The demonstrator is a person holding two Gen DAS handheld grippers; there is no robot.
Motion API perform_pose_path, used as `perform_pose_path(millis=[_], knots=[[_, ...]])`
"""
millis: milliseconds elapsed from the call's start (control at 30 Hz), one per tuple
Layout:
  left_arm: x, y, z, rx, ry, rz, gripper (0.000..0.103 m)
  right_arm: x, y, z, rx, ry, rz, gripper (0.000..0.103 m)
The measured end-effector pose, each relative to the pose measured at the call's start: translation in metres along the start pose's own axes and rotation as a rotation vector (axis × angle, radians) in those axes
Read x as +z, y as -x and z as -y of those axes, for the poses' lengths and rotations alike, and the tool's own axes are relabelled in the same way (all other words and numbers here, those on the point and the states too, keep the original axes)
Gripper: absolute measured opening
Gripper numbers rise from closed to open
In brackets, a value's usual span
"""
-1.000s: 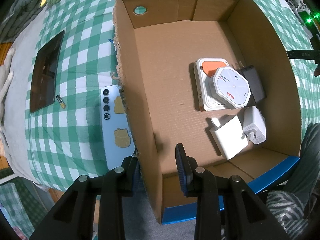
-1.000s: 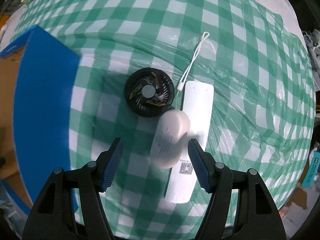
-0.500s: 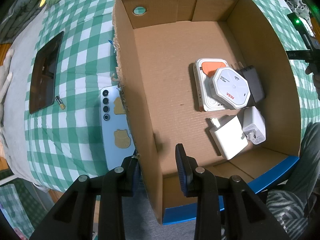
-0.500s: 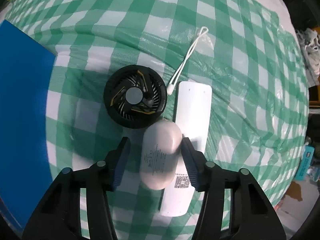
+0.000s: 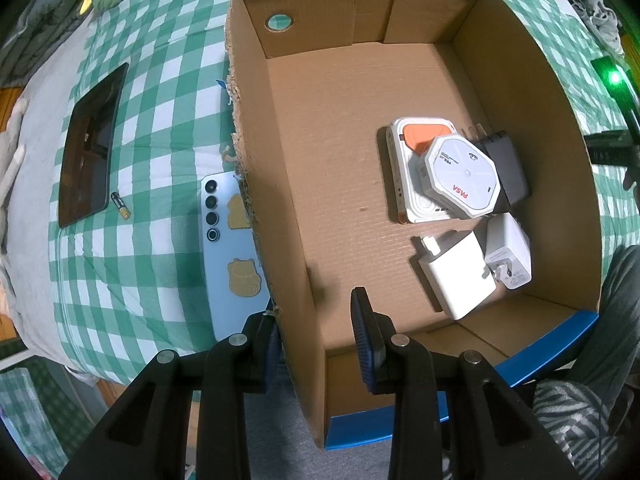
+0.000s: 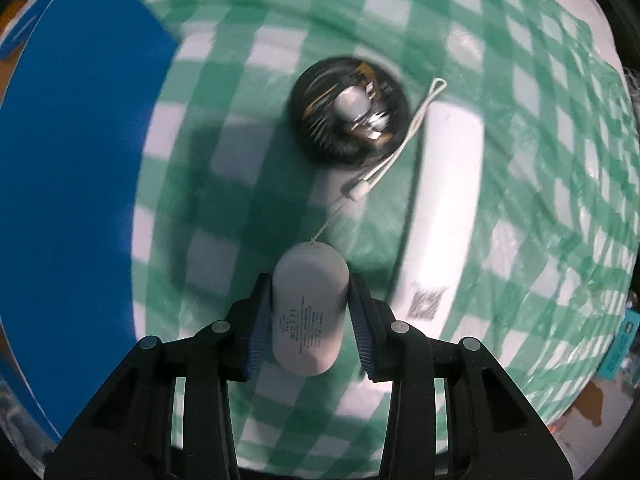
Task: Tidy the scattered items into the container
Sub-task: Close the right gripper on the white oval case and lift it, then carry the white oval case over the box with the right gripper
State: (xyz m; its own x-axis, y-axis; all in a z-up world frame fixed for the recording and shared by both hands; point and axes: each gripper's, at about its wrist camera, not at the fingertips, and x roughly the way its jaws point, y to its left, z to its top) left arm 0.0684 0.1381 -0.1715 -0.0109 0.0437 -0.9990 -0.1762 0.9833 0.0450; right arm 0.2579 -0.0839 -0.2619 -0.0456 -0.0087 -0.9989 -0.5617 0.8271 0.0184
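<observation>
Left wrist view: the cardboard box fills the frame, its wall at 6 o'clock clamped in the left gripper. At 6 o'clock in the other view, the right gripper pinches a white case, its cord trailing toward 1 o'clock. Pickup looks done; next comes a lift and carry toward 9 o'clock, over the box.

black claw arms, blue ribbed pads, silver screws.

Chargers and devices lay in box, right half. Phone just left of box wall; tablet further left, battery betw. them.
</observation>
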Motion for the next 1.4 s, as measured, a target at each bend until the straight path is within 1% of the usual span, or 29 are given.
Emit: perform_pose_path(millis=[133, 233, 400, 500, 567, 867, 933, 967, 1000, 1100, 1233, 1400], knots=[[0.000, 0.000, 0.000, -0.002, 0.000, -0.001, 0.031, -0.009, -0.010, -0.006, 0.024, -0.006, -0.022, 0.037], [0.000, 0.000, 0.000, -0.001, 0.000, 0.000, 0.031, -0.009, -0.018, 0.000, 0.039, -0.035, -0.018, 0.037], [0.000, -0.001, 0.001, 0.005, -0.003, -0.004, 0.031, -0.010, -0.017, 0.000, 0.032, -0.033, -0.013, 0.037], [0.000, -0.001, 0.001, 0.003, -0.001, -0.003, 0.031, -0.024, -0.020, -0.002, 0.048, -0.039, -0.008, 0.036], [0.000, -0.001, 0.003, 0.007, -0.003, -0.002, 0.031, -0.034, -0.012, -0.004, 0.066, -0.038, 0.001, 0.036], [-0.001, 0.001, 0.001, 0.006, -0.006, 0.000, 0.033, -0.049, 0.041, 0.002, 0.115, -0.010, 0.066, 0.036], [-0.001, 0.001, 0.001, 0.006, -0.005, 0.000, 0.033, -0.052, 0.054, -0.002, 0.119, 0.003, 0.081, 0.036], [-0.001, 0.001, 0.001, 0.007, -0.006, 0.000, 0.033, -0.051, 0.062, -0.004, 0.124, 0.011, 0.090, 0.036], [-0.001, 0.001, 0.001, 0.007, -0.006, 0.000, 0.033, -0.038, 0.063, -0.001, 0.128, 0.021, 0.096, 0.036], [-0.001, 0.001, 0.001, 0.006, -0.005, 0.000, 0.033, -0.040, 0.084, -0.006, 0.138, 0.038, 0.121, 0.036], [-0.001, 0.001, 0.001, 0.007, -0.006, -0.001, 0.033, -0.034, 0.118, -0.014, 0.144, 0.069, 0.148, 0.036], [-0.001, 0.001, 0.001, 0.006, -0.006, 0.000, 0.033, -0.034, 0.134, -0.030, 0.159, 0.109, 0.171, 0.036]])
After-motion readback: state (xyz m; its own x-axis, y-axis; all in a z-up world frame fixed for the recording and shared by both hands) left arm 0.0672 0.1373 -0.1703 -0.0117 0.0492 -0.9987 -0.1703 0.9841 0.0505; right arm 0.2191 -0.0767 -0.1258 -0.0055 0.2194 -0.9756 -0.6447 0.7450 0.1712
